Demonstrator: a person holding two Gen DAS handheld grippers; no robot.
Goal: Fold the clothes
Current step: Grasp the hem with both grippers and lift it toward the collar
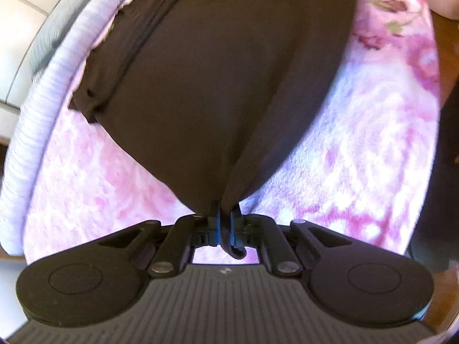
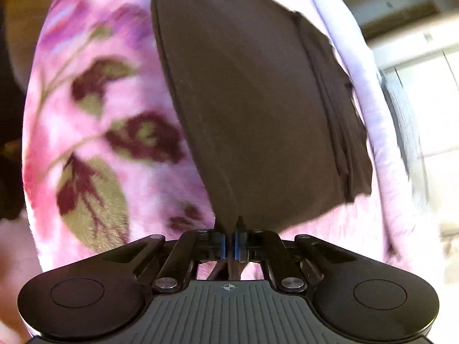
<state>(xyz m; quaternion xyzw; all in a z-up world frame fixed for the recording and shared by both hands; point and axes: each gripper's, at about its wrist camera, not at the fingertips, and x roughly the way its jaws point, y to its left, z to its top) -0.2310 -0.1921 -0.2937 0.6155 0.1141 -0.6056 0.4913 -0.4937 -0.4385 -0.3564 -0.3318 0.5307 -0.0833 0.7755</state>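
Observation:
A dark brown garment [image 1: 218, 66] lies spread on a pink flowered blanket [image 1: 94, 189]. My left gripper [image 1: 225, 215] is shut on the near edge of the garment, and a fold of cloth hangs out behind the fingers. In the right wrist view the same brown garment [image 2: 258, 109] stretches away over the blanket [image 2: 94, 132]. My right gripper [image 2: 229, 229] is shut on its near edge, the cloth pulled up in a point. A folded sleeve or hem [image 2: 338, 114] lies along the garment's right side.
The blanket's pale lilac ribbed border [image 1: 40, 106] runs along the bed's far edge. A grey cloth [image 1: 57, 37] lies beyond it, by white tiled floor [image 1: 17, 20]. A dark shape [image 1: 441, 177] stands at the right. White furniture [image 2: 424, 66] shows past the bed.

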